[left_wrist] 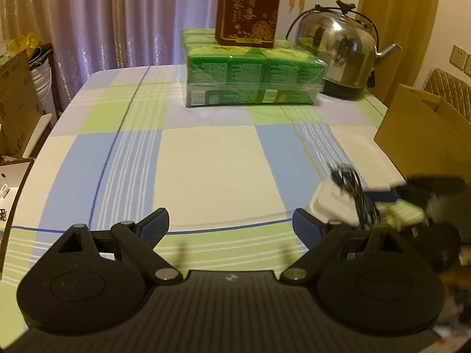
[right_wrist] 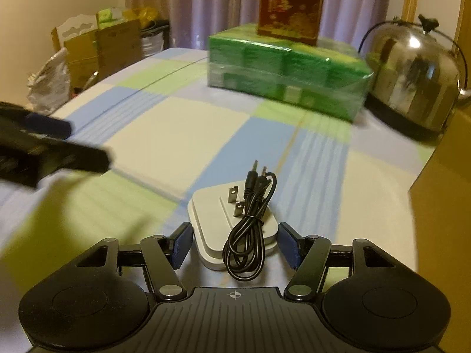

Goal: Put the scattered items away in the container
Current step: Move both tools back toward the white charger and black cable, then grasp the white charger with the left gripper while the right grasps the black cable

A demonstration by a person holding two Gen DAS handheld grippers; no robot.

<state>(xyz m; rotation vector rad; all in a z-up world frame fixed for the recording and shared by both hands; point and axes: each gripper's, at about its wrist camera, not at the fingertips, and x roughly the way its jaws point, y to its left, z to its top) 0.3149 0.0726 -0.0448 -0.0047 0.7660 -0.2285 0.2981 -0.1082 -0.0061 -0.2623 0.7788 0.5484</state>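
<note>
A white plug adapter (right_wrist: pixel 217 223) with metal prongs sits between my right gripper's (right_wrist: pixel 235 244) blue pads, which press on both its sides. A coiled black audio cable (right_wrist: pixel 247 235) lies on top of the adapter, its two jack plugs pointing away. In the left wrist view the adapter (left_wrist: pixel 329 203) and cable (left_wrist: pixel 353 191) show blurred at the lower right. My left gripper (left_wrist: pixel 229 220) hangs open over the checked tablecloth (left_wrist: pixel 212 170) with nothing between its fingers. An open cardboard box (left_wrist: pixel 426 135) stands at the right table edge, also seen as the cardboard box (right_wrist: pixel 441 194).
At the back of the table a green shrink-wrapped pack (left_wrist: pixel 253 76) carries a dark red box (left_wrist: pixel 247 6). A steel kettle (left_wrist: pixel 338 53) stands to its right. Cartons and bags (right_wrist: pixel 97 47) are stacked off the table's left side. My left gripper's blurred finger (right_wrist: pixel 50 147) shows at the left.
</note>
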